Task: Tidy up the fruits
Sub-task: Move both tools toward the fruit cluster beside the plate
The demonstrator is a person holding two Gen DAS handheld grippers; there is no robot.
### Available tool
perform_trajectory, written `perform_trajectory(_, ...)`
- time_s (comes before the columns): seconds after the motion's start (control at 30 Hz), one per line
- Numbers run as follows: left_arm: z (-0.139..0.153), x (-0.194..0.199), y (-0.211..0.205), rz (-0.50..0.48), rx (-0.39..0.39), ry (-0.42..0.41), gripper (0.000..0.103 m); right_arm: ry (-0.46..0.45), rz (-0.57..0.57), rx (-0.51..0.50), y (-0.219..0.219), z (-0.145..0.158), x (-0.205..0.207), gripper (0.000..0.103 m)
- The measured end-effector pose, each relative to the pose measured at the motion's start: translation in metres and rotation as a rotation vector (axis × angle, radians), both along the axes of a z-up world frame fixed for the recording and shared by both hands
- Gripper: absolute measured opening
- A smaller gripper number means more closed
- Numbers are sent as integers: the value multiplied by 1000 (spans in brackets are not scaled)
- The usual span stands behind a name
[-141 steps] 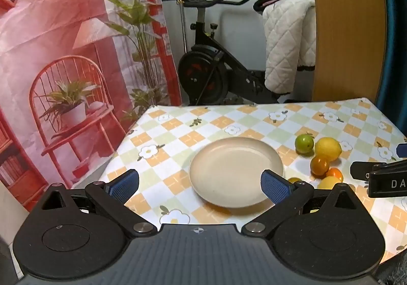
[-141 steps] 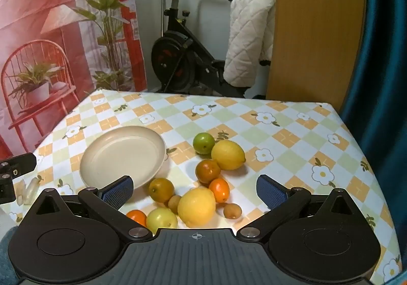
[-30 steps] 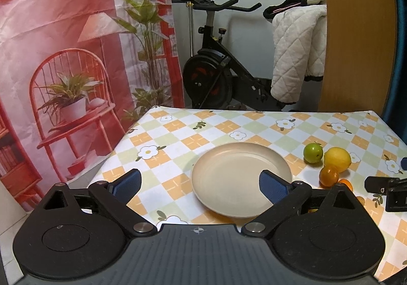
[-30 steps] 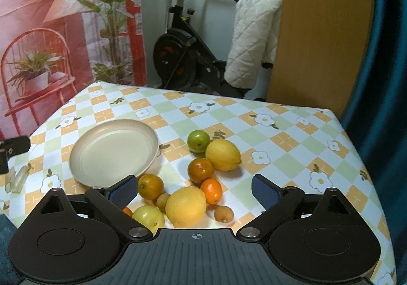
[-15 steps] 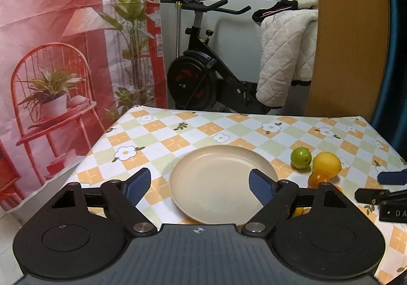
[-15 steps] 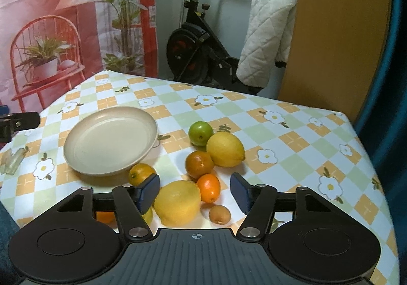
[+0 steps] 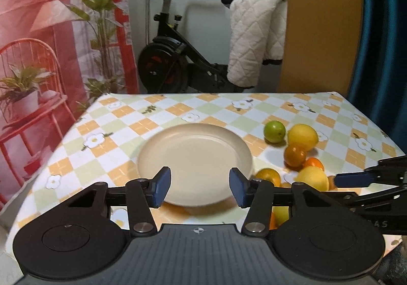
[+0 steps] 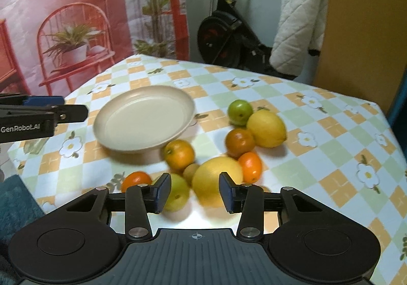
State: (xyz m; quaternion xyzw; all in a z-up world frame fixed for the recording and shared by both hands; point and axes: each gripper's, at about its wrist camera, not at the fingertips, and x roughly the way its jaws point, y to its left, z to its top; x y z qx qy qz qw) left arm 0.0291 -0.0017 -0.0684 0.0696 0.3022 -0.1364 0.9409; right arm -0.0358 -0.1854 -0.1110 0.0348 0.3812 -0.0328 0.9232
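Note:
A bare beige plate (image 7: 195,158) (image 8: 145,119) sits on the checked tablecloth. To its right lies a cluster of several fruits: a green lime (image 8: 240,112), a lemon (image 8: 265,128), an orange (image 8: 179,154), a large yellow fruit (image 8: 216,180) and a yellow-green one (image 8: 178,192). My left gripper (image 7: 200,189) hovers over the plate's near rim, its jaws closing on nothing. My right gripper (image 8: 194,192) hangs just above the large yellow and yellow-green fruits, jaws closing; its pads do not press on either. Each gripper shows at the edge of the other's view.
The tablecloth (image 8: 318,147) ends close at the left and far edges. Behind the table stand an exercise bike (image 7: 173,63) with a white quilted jacket (image 7: 254,38), a wooden panel (image 7: 318,25) and a red printed backdrop (image 7: 51,18). A teal curtain (image 7: 381,30) hangs at right.
Both grippers' jaws have narrowed markedly. Both have sunk toward the table and tipped downward, so plate and fruits look nearer and larger.

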Motion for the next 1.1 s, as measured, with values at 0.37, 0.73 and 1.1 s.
perform_trajectory(0.37, -15, -2, -1, -72, -54, 64, 49, 27, 67, 8, 18, -10, 0, 30)
perform_trajectory(0.73, -30, 4, -2, -97, -85, 127, 48, 41, 68, 14, 16, -17, 1, 29)
perform_trajectory(1.1, -35, 5, -2, -148, -106, 173, 44, 49, 119, 37, 25, -22, 2, 24)
